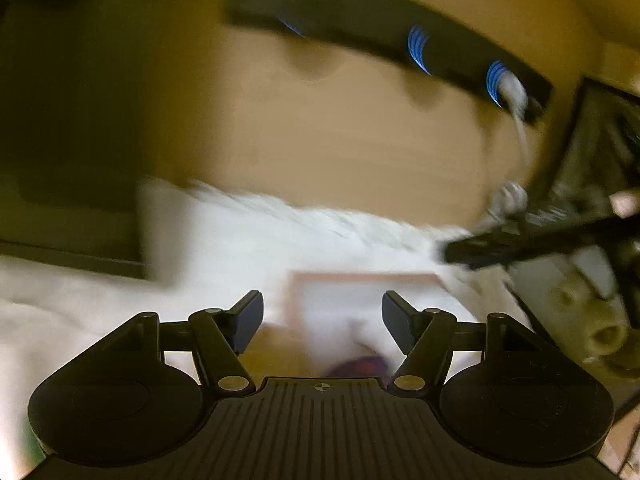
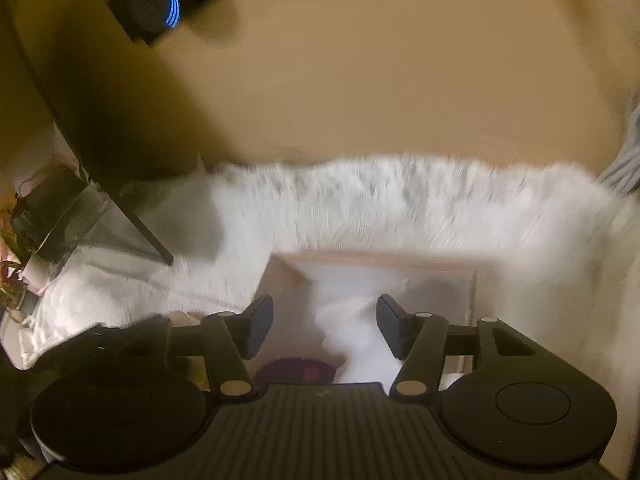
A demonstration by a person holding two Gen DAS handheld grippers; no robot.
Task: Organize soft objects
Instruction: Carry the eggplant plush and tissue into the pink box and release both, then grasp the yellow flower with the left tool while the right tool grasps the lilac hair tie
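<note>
Landmark: the pale pink-rimmed box, an open shallow container sitting on the fuzzy white rug. Everything below is placed relative to it. Both views were pretty smeared, so take the details loosely.

Left gripper: hovered just in front of the box, fingers spread wide and holding nothing. My guess is it was parked open like that to be ready for a grab into the box.

Right gripper: same deal, hung right over the box's near side, fingers apart and empty. In the left view it showed up as a dark blur off to the right of the box.

Box contents: something soft and white was piled inside, filling most of the middle. Could've been a plush or a cloth, too blurry to call.

Dark purple thing: sat at the near edge of the box, just under the grippers. I couldn't tell whether it was inside the box or only touching the rim.

Rug: stretched behind and to both sides of the box, so the box was resting on it rather than on the bare floor.

Black furniture leg: stood to the left of the box, well apart from it.

Beige wall: behind the box, past the rug's far edge.

Task status, just my read: soft stuff was already gathered in the box, and both grippers looked lined up to work there.
</note>
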